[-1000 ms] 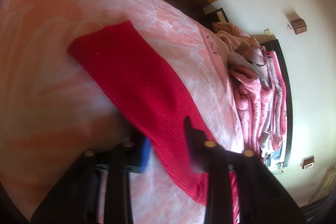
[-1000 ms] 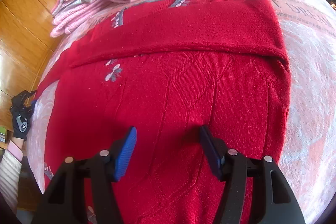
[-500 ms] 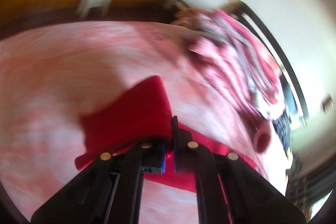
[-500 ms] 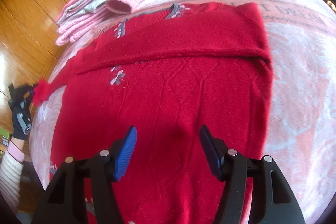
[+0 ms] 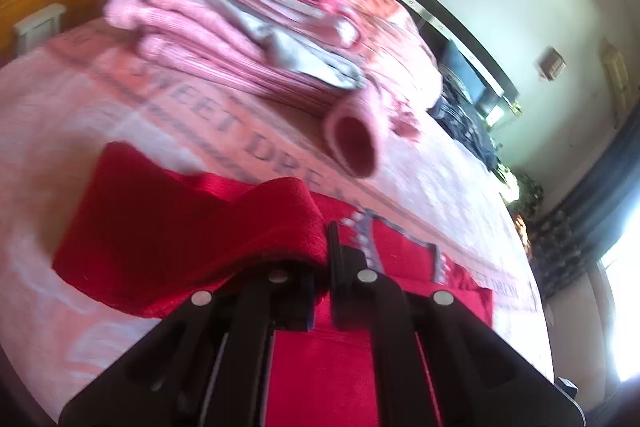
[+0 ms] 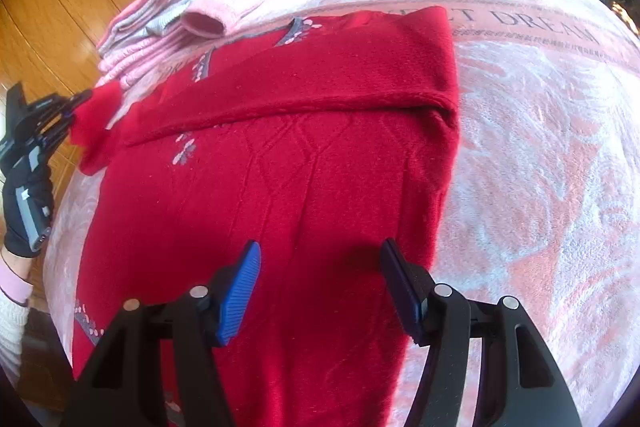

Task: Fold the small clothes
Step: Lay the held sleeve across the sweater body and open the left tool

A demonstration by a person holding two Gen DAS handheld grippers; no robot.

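A red knitted sweater (image 6: 304, 163) lies spread on the bed's pink blanket (image 6: 540, 155), which bears the printed words "SWEET DREAM" along a band. One sleeve (image 6: 320, 75) is already folded across the sweater's chest, its fold edge running from the far side of the body down toward the left. Small grey and pink flower motifs show around the neckline at the sweater's top edge and lower on its front.

The left tool (image 5: 326, 263) is clamped on the other sleeve (image 5: 180, 227), its two black fingers pressed together with the red knit caught between them. That sleeve is raised off the blanket at the sweater's left side, hanging in a loose fold from the grip. In the right wrist view the same tool (image 6: 76, 103) appears at the sweater's left edge, held by a hand in a black glove (image 6: 26, 203) with a pale knitted cuff below it.

The right tool (image 6: 320, 267) hovers over the lower half of the sweater with its fingers spread wide, holding nothing; one pad (image 6: 240, 287) is blue.

Beyond the sweater's neckline sits a stack of folded pink and grey clothes (image 5: 248, 39), a rolled pink cuff (image 5: 352, 135) facing outward just beside the sweater.
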